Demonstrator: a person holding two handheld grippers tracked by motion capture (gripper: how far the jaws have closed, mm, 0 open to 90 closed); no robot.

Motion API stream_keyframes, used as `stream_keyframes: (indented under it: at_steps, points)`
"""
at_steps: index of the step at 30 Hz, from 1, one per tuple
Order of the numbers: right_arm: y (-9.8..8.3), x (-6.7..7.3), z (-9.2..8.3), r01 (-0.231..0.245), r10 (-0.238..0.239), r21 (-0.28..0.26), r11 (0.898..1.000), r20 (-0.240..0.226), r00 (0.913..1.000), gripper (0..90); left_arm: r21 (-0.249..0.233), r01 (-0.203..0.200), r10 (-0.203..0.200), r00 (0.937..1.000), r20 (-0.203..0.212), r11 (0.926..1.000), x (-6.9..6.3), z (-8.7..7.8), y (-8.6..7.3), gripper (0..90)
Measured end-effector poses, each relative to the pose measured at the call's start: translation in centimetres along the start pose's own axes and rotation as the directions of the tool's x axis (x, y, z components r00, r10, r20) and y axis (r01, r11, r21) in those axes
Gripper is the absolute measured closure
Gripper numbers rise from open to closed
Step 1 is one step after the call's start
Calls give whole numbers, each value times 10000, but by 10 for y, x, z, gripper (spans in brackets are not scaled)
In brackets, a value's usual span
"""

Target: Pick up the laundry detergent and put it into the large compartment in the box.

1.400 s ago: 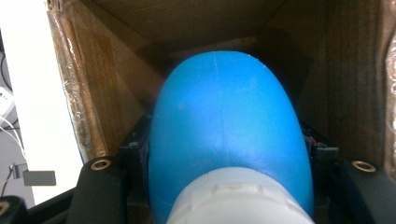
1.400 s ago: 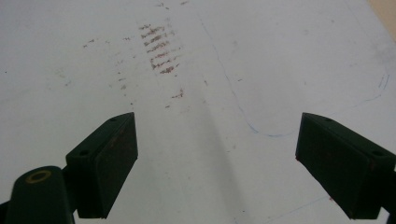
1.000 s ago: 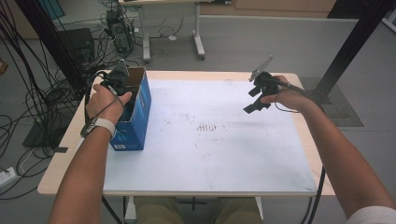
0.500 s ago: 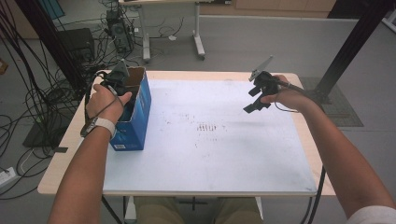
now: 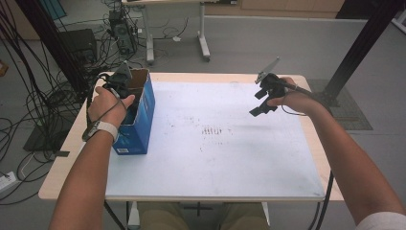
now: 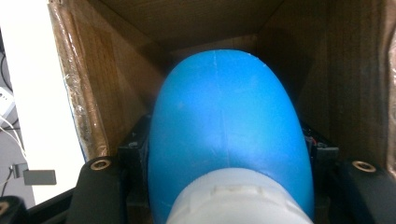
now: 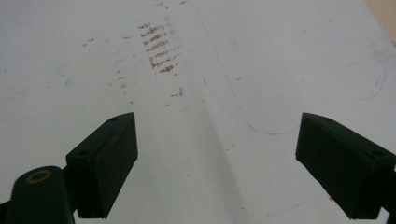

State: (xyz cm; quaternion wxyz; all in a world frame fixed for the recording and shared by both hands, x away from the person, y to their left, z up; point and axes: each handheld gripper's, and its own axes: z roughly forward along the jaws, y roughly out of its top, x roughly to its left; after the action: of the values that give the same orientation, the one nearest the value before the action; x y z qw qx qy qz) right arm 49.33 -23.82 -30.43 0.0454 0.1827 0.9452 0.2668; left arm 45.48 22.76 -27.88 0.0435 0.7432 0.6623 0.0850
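Note:
A blue cardboard box stands open-topped at the left of the table. My left gripper reaches down into it. In the left gripper view its black jaws press on both sides of a rounded blue object with a white base, inside the box's brown walls. What the object is I cannot tell. My right gripper hovers over the right rear of the table, open. In the right gripper view its pads stand wide apart with nothing between them.
A white sheet covers the table, with dark scuff marks near the middle. A faint blue pen outline is drawn on the sheet. Cables hang at the left, and a black post stands at the right rear.

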Motion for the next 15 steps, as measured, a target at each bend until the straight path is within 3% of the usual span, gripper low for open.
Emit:
stream_keyframes:
  at_steps: [15]
  points:
    - [1,0,-1,42,-42,-50,10000,32,10000,126,12,-11,11,10000,1,10000,0,0,-1,373]
